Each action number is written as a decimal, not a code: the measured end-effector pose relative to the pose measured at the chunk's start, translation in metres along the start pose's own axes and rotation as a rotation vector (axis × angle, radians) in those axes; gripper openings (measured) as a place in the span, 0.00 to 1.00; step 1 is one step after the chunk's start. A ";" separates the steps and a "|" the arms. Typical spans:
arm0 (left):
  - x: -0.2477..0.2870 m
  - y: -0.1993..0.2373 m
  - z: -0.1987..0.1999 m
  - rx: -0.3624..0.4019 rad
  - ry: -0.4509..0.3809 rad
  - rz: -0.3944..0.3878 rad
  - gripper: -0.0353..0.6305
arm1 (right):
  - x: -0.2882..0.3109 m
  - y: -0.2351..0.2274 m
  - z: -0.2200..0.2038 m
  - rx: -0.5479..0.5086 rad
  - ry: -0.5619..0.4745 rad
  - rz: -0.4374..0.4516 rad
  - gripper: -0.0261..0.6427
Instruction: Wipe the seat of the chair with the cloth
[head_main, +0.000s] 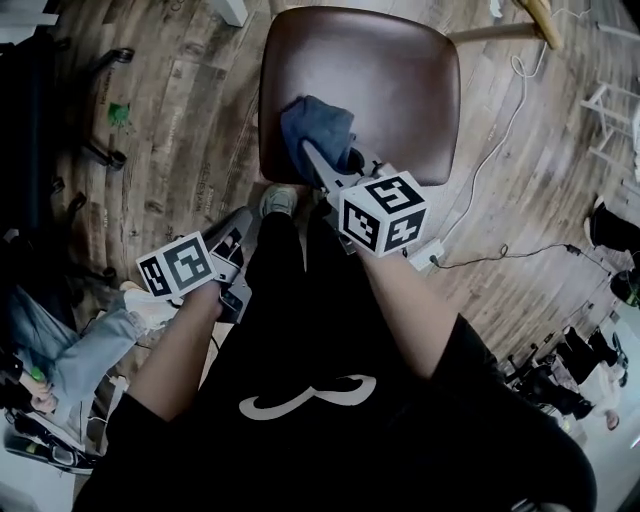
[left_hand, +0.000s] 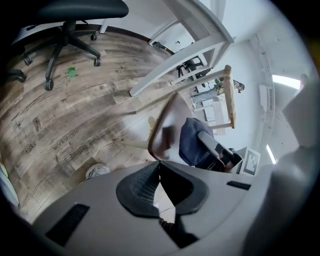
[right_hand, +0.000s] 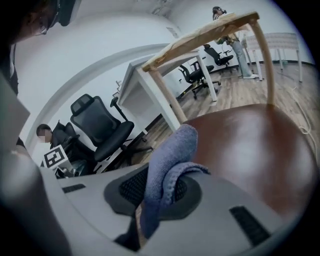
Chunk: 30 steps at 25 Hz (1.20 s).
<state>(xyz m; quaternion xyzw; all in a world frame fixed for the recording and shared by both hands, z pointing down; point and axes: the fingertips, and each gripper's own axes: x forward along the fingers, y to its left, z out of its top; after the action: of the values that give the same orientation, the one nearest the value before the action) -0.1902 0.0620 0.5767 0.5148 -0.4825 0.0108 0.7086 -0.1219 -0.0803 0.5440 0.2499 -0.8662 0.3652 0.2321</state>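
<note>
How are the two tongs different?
The right tongs grip the blue cloth; the left tongs grip nothing. The right tongs are over the seat; the left tongs are off it, nearer the person. Both are shut.

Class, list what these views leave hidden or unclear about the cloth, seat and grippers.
Head view: seat surface under the cloth, covered by it.
Head view: part of the seat's front edge, behind the right gripper.
Right gripper view: the cloth's pinched end, buried between the jaws.
Left gripper view: seat top, seen almost edge-on.
</note>
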 end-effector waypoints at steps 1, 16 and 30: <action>-0.002 0.003 0.002 -0.005 -0.003 -0.001 0.08 | 0.008 0.009 -0.006 -0.014 0.019 0.013 0.11; -0.027 0.042 0.016 -0.035 -0.019 0.011 0.08 | 0.073 0.022 -0.054 -0.224 0.197 -0.008 0.11; -0.013 0.032 0.007 -0.029 0.005 0.016 0.08 | 0.067 0.013 -0.053 -0.242 0.186 -0.015 0.11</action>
<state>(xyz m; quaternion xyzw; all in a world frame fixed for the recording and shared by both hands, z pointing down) -0.2184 0.0787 0.5907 0.5005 -0.4850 0.0107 0.7171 -0.1692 -0.0502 0.6101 0.1918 -0.8766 0.2781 0.3426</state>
